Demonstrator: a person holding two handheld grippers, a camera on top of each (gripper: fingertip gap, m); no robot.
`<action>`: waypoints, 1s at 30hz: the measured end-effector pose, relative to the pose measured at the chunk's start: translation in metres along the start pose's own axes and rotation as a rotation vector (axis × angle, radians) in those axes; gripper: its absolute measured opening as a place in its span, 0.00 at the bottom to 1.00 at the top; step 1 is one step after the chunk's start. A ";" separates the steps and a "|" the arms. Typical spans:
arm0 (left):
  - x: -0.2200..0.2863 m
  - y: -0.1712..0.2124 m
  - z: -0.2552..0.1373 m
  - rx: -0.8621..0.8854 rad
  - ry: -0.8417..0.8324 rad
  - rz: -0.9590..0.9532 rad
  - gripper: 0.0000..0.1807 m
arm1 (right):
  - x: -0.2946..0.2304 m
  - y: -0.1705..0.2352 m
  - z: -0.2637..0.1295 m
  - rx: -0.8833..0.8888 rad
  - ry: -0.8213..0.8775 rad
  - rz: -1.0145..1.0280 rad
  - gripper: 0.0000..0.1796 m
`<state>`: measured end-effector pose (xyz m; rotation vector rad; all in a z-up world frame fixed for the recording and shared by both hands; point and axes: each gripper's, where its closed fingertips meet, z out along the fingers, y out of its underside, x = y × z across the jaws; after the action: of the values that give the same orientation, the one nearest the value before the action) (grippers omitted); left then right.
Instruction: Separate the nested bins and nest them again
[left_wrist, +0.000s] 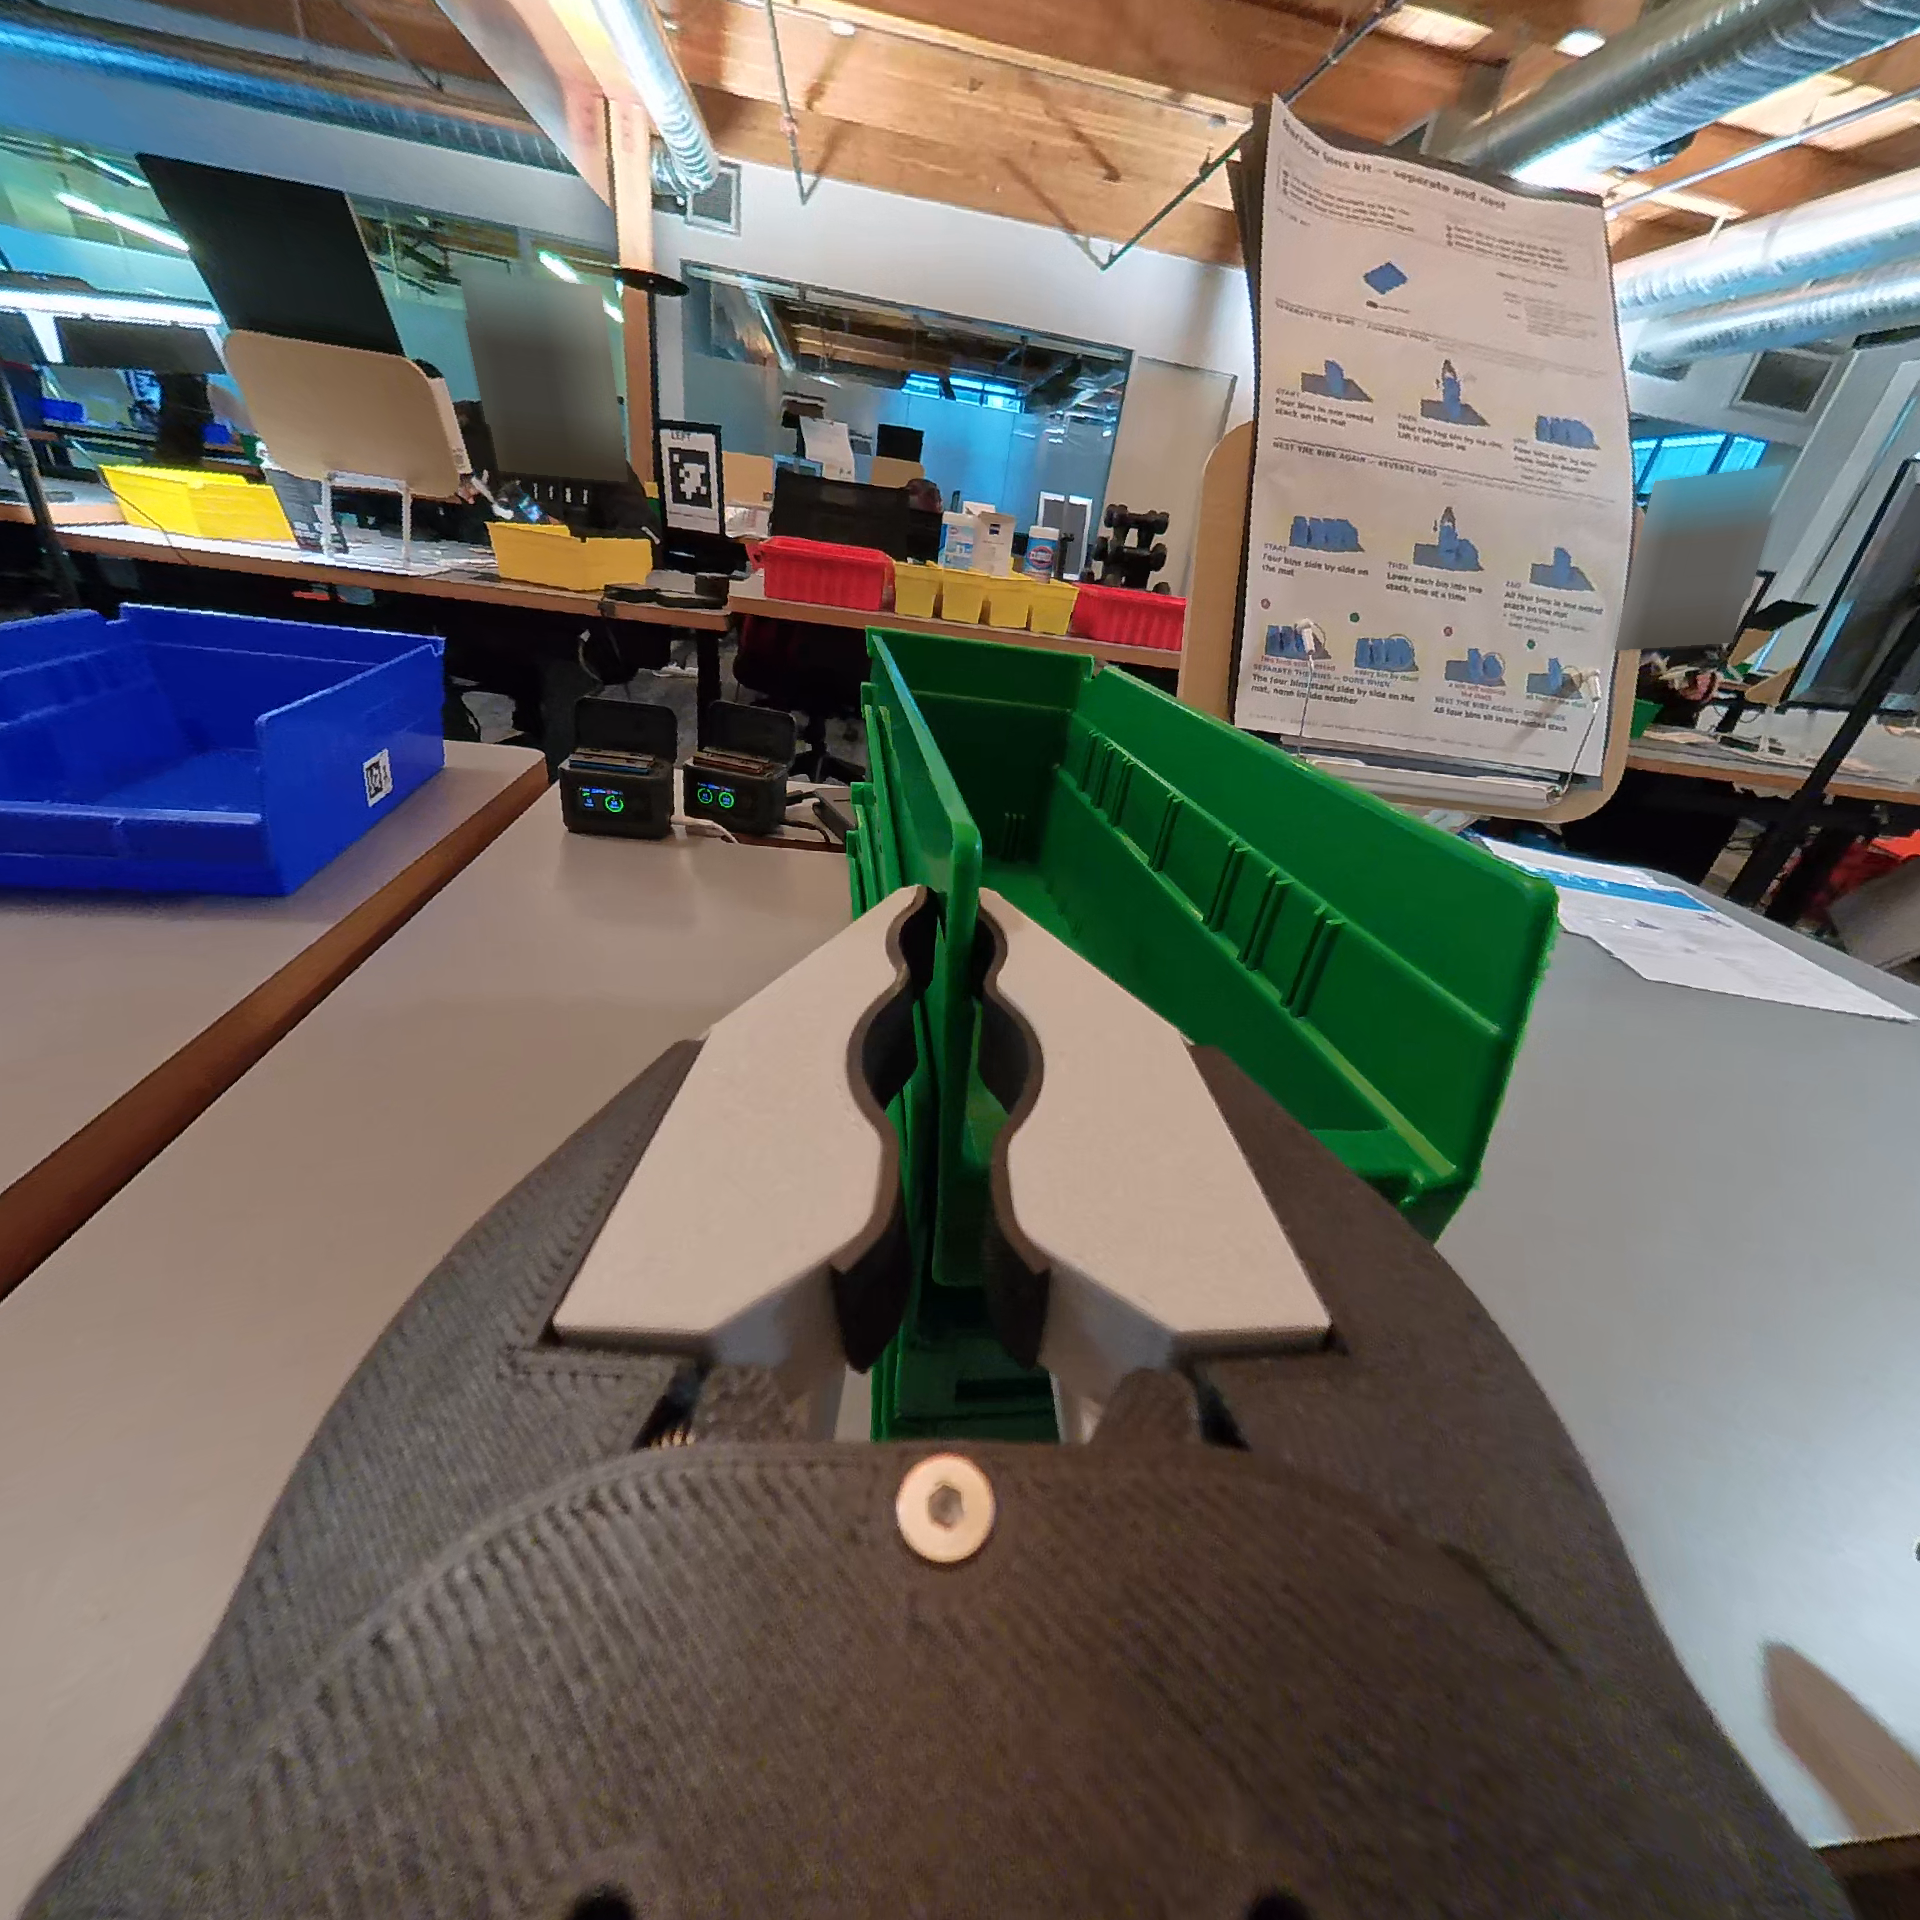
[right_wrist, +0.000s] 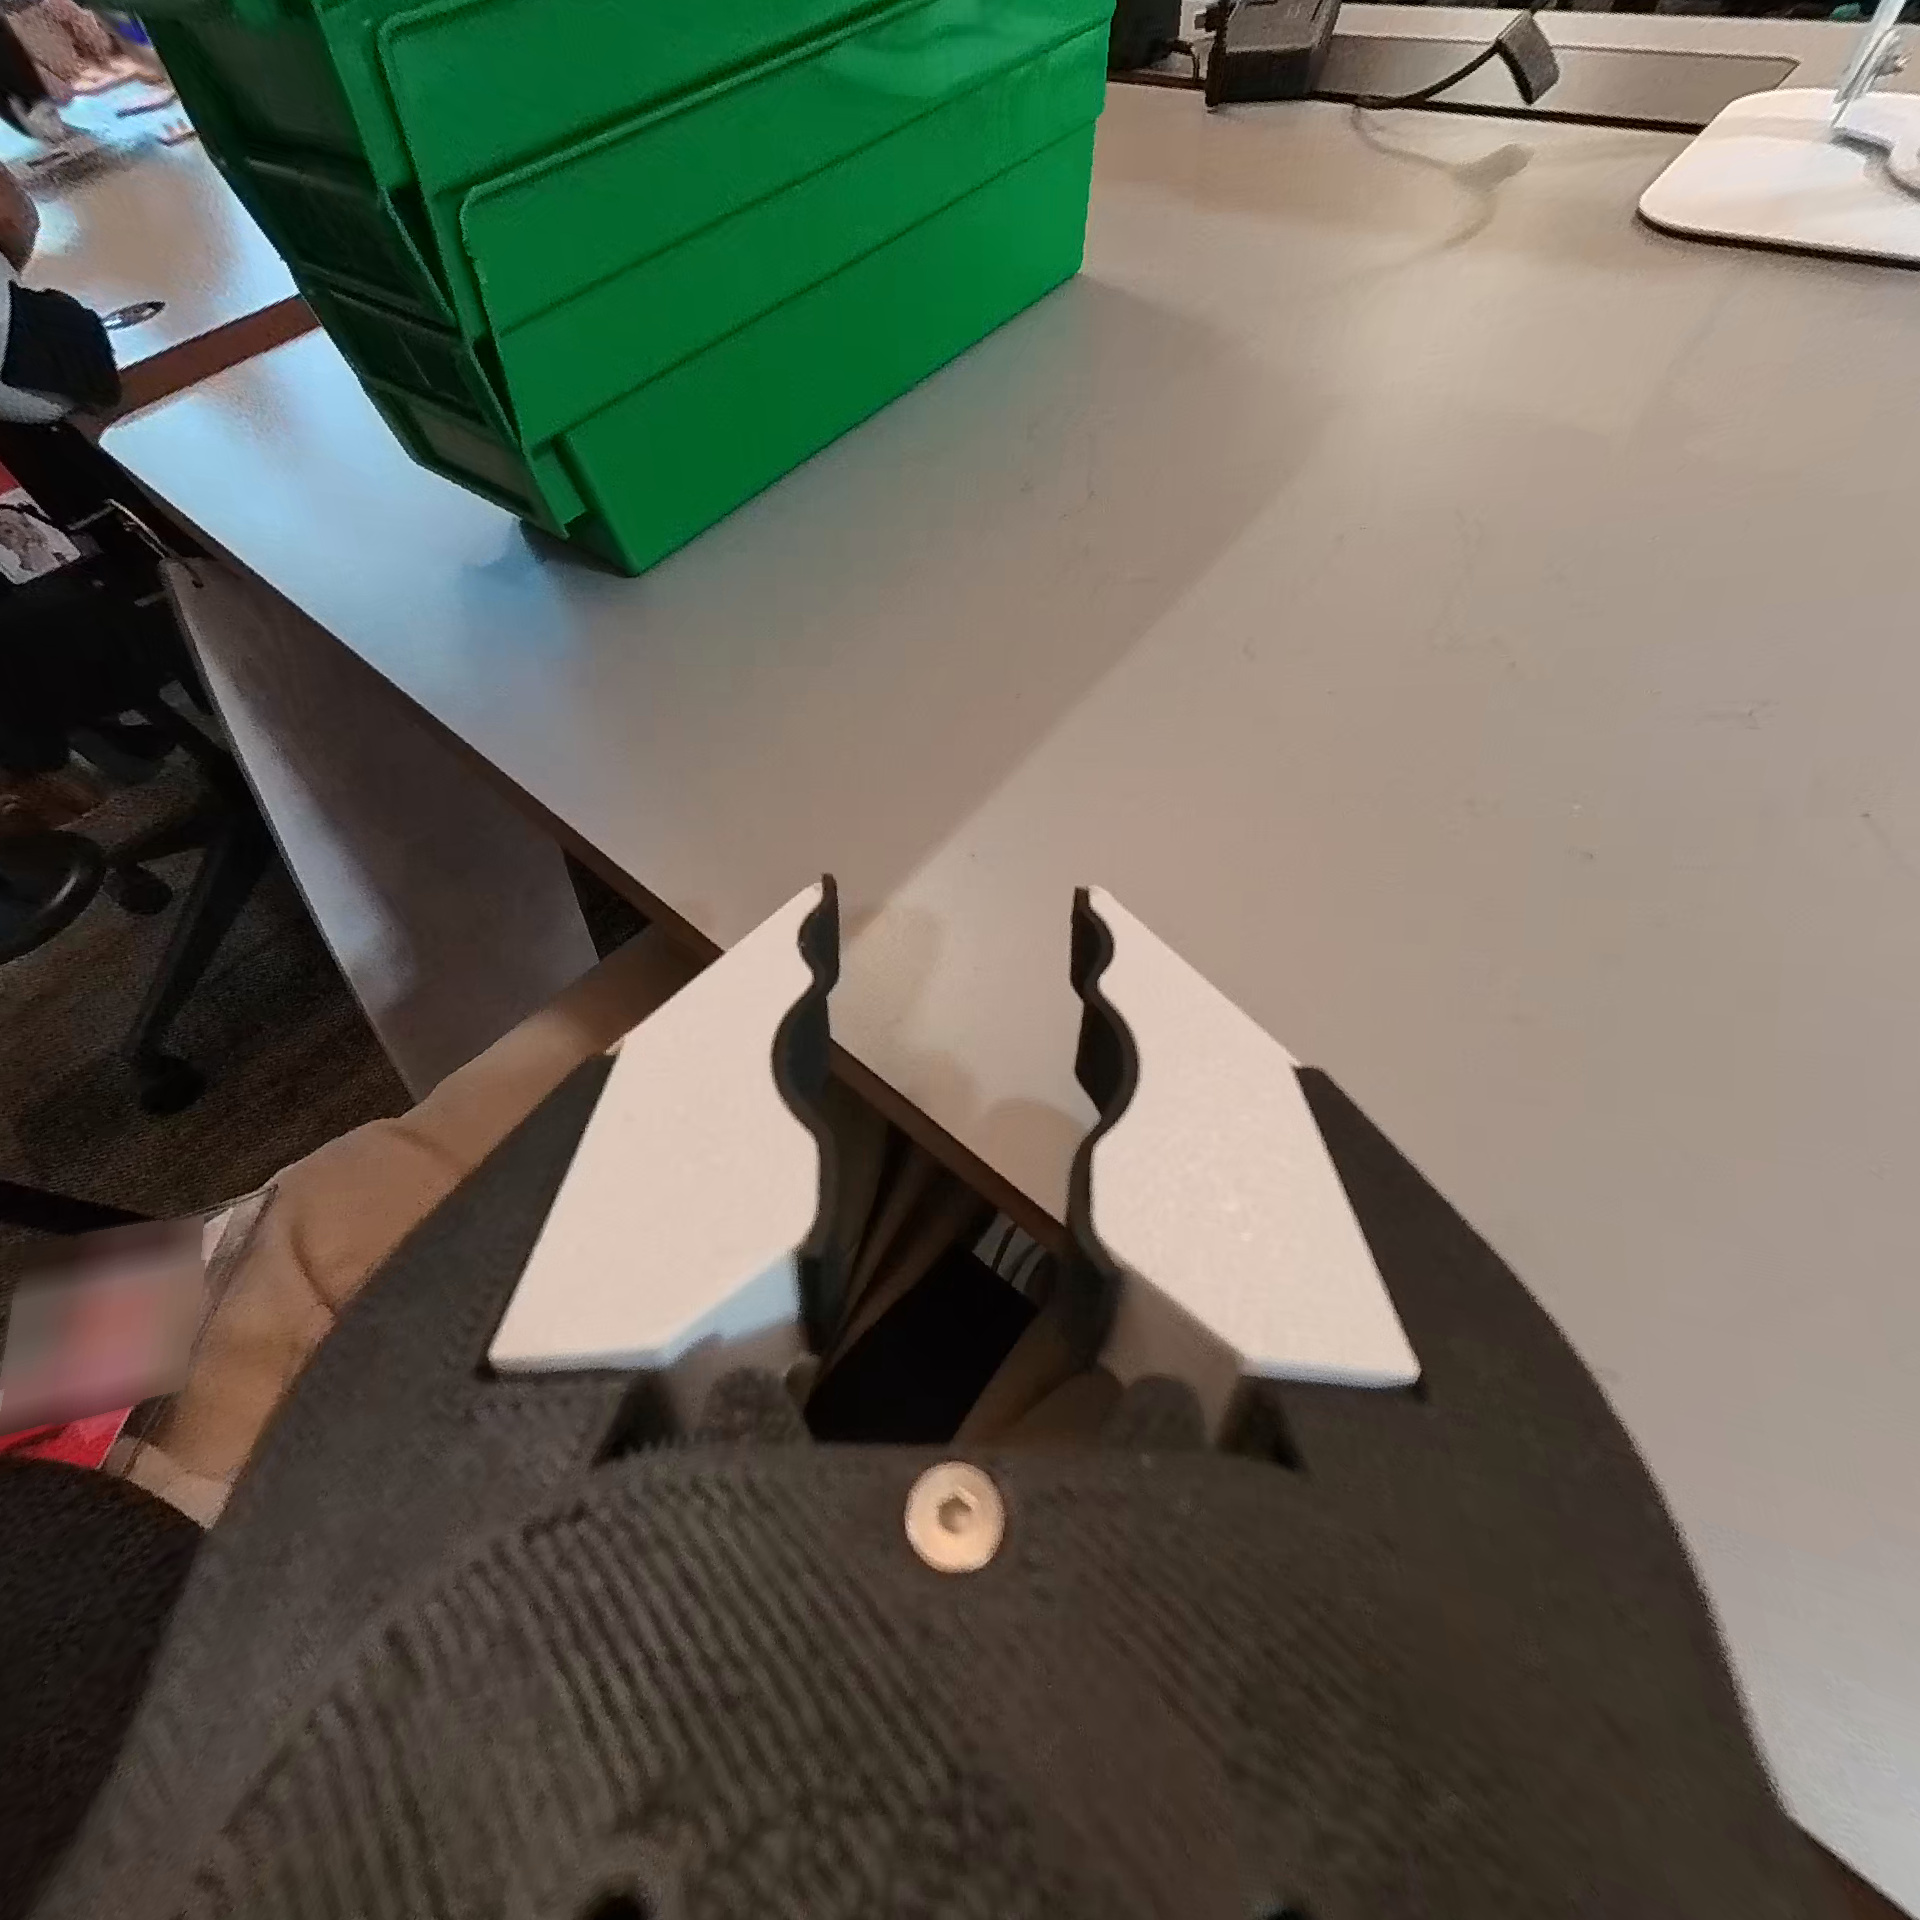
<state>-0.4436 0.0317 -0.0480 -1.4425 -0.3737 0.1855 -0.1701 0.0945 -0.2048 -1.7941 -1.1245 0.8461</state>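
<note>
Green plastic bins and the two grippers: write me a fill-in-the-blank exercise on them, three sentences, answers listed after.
1. The left gripper is shut on the side wall of a ____ plastic bin.
2. The right gripper holds nothing, and its jaws are ____.
3. In the right wrist view, the nested stack of green plastic bins stands on the ____ table.

Missing words: green; open; grey

Matching pair of printed tools

Each tool (left_wrist: 948, 904) (right_wrist: 951, 899): ridged black body, pale grey wavy-edged fingers (left_wrist: 748, 1143) with dark inner pads, one silver hex screw (left_wrist: 944, 1507).
</note>
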 end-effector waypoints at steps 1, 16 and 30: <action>0.000 0.000 0.000 0.001 0.000 -0.004 0.00 | 0.000 0.000 0.000 0.000 0.001 -0.001 0.25; 0.004 -0.033 -0.014 0.154 0.002 0.000 0.00 | 0.001 0.000 0.001 -0.001 -0.006 0.007 0.24; 0.060 -0.093 -0.049 0.342 0.093 -0.059 0.00 | -0.027 -0.060 -0.034 0.326 0.044 -0.203 0.21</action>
<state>-0.3800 -0.0052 0.0480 -1.0971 -0.2915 0.1266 -0.1729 0.0743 -0.1334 -1.3995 -1.0519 0.8121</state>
